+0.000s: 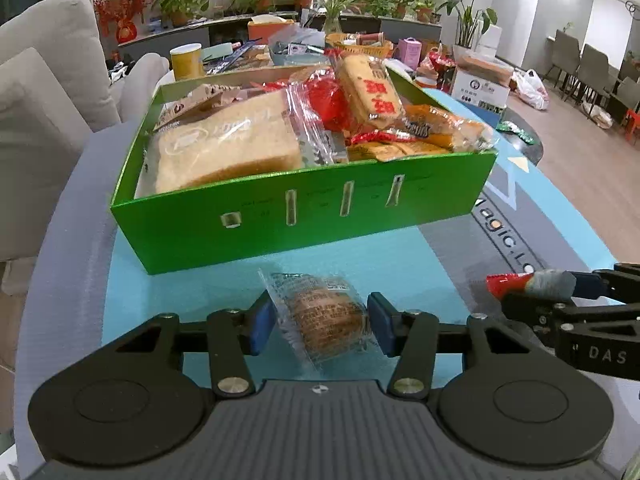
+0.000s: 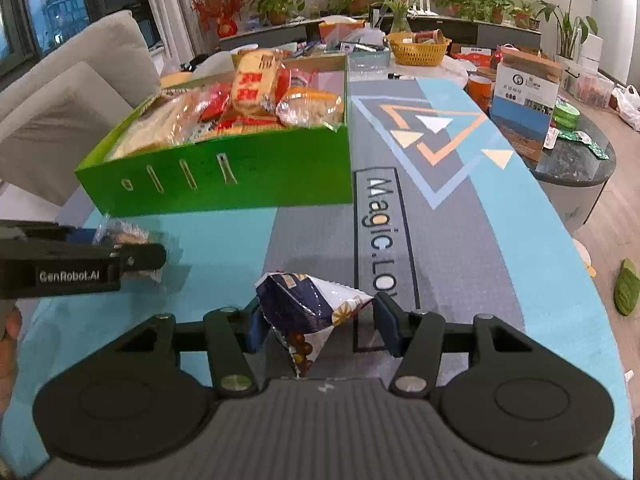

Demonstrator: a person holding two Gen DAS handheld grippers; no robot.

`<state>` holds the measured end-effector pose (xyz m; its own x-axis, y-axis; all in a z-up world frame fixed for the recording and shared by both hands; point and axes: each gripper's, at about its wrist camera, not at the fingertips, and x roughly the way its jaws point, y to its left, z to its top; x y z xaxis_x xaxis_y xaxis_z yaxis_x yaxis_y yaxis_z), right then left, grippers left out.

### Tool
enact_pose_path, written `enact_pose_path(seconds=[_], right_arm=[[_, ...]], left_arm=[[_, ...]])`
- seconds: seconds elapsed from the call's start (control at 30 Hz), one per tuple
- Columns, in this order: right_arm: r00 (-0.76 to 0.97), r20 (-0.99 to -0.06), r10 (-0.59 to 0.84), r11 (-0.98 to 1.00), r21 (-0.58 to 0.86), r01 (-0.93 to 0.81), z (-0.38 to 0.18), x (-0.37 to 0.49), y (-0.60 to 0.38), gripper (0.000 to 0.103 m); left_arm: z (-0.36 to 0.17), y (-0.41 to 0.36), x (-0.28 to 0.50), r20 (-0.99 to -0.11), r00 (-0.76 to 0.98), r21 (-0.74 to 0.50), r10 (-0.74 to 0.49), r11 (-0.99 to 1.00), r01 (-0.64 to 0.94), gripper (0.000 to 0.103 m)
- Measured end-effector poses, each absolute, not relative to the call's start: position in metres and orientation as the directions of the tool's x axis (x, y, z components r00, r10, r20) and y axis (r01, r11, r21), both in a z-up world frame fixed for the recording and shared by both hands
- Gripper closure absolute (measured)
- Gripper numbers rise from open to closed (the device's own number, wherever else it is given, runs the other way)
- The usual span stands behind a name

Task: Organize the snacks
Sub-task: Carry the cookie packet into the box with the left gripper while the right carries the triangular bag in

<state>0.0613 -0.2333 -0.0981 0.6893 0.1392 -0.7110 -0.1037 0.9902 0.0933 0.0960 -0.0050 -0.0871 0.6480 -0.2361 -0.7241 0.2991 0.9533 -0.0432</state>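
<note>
A green box (image 1: 280, 216) full of wrapped snacks and a bread loaf (image 1: 228, 140) stands on the blue-grey mat; it also shows in the right wrist view (image 2: 240, 184). My left gripper (image 1: 320, 326) is shut on a clear-wrapped brown cake (image 1: 324, 320), just in front of the box's near wall. My right gripper (image 2: 320, 320) is shut on a white-and-navy triangular snack packet (image 2: 308, 304), to the right of the left gripper and short of the box. In the left wrist view the right gripper (image 1: 532, 284) enters from the right with the packet's red end showing.
A grey sofa (image 1: 48, 92) lies left of the table. Behind the box stand a yellow cup (image 1: 186, 60), a yellow basket (image 2: 418, 48) and clutter. A carton (image 2: 520, 100) and green packets (image 2: 580, 140) sit at the right on a dark round table.
</note>
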Motion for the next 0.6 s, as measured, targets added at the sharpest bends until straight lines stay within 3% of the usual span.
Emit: enact_pose_path(seconds=[0.6], right_arm=[[0.742, -0.640, 0.196, 0.980, 0.118, -0.157, -0.064, 0.068, -0.221, 0.041]], left_arm=[[-0.045, 0.009, 0.080, -0.642, 0.728, -0.019, -0.241, 0.954, 0.300, 0.056]])
